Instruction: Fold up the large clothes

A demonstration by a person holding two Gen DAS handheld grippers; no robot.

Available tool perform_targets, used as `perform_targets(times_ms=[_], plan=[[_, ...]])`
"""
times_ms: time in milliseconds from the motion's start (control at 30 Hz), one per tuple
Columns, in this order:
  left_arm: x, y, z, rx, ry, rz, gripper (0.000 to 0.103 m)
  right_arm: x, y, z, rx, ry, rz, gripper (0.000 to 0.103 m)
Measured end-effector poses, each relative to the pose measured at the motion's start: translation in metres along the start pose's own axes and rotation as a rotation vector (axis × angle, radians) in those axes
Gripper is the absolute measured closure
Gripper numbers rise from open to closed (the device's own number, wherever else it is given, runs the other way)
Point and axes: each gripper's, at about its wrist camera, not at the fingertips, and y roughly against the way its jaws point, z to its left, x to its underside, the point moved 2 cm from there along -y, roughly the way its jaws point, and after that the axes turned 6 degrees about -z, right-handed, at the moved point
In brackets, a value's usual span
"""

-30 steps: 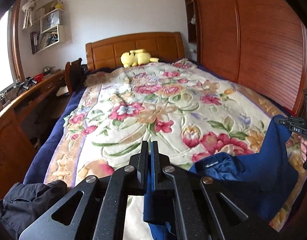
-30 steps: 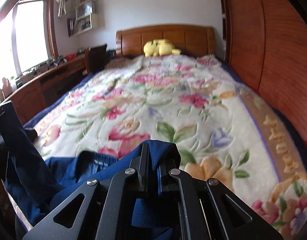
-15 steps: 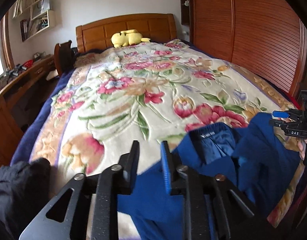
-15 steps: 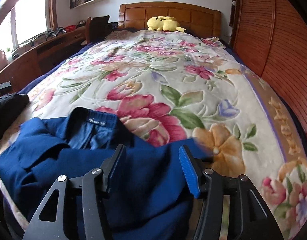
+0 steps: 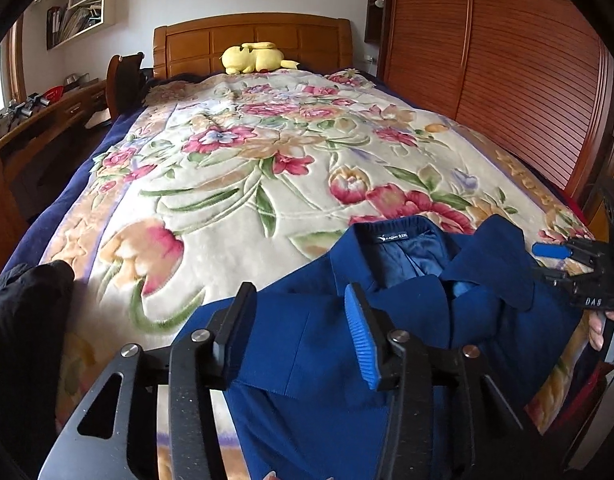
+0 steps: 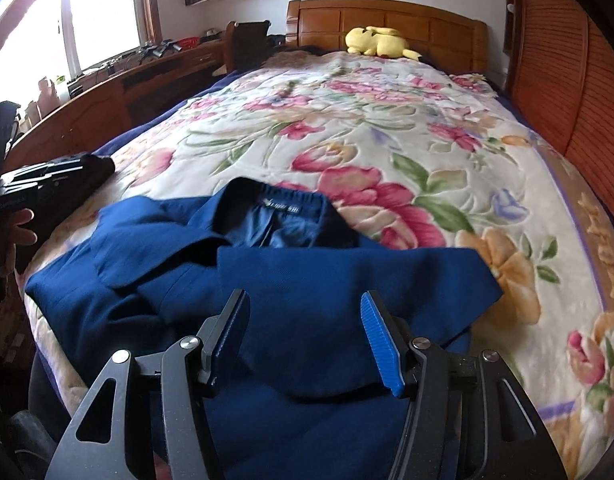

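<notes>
Flowery blanket (image 5: pixel 235 184) covers the big bed. Both the left gripper (image 5: pixel 301 326) and the right gripper (image 6: pixel 305 334) have their 2 fingers spread wide, holding nothing, low in each frame above the blue jacket (image 6: pixel 291 280). It lies flat on the blanket's near end, collar up. Upper middle sits a yellow plush toy (image 5: pixel 253 57).

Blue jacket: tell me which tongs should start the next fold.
Probably the left tongs. They are open over the blue jacket where its flat front panel and straight edge lie. The right tongs, also open, sit over the jacket's far side, near its rumpled lapel. It is a close call.
</notes>
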Motion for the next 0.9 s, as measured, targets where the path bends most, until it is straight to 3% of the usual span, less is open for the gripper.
perform_targets(times_ms=[267, 733, 767, 800, 833, 900], plan=[[0.004, 0.002, 0.003, -0.005, 0.005, -0.002, 0.047, 0.007, -0.003, 0.012, -0.002, 0.041, 0.049, 0.042], [0.031, 0.005, 0.007, 0.02, 0.033, 0.032, 0.046, 0.014, -0.028, 0.009, 0.076, 0.103, 0.163, 0.041], [0.033, 0.005, 0.007, 0.02, 0.033, 0.036, 0.046, 0.012, -0.031, 0.01, 0.072, 0.121, 0.166, 0.047], [0.034, 0.005, 0.007, 0.019, 0.032, 0.039, 0.046, 0.009, -0.033, 0.012, 0.066, 0.143, 0.17, 0.07], [0.036, 0.005, 0.007, 0.018, 0.032, 0.042, 0.046, 0.005, -0.035, 0.012, 0.075, 0.166, 0.171, 0.1], [0.04, 0.006, 0.009, 0.014, 0.036, 0.047, 0.046, -0.006, -0.039, 0.012, 0.088, 0.201, 0.161, 0.102]])
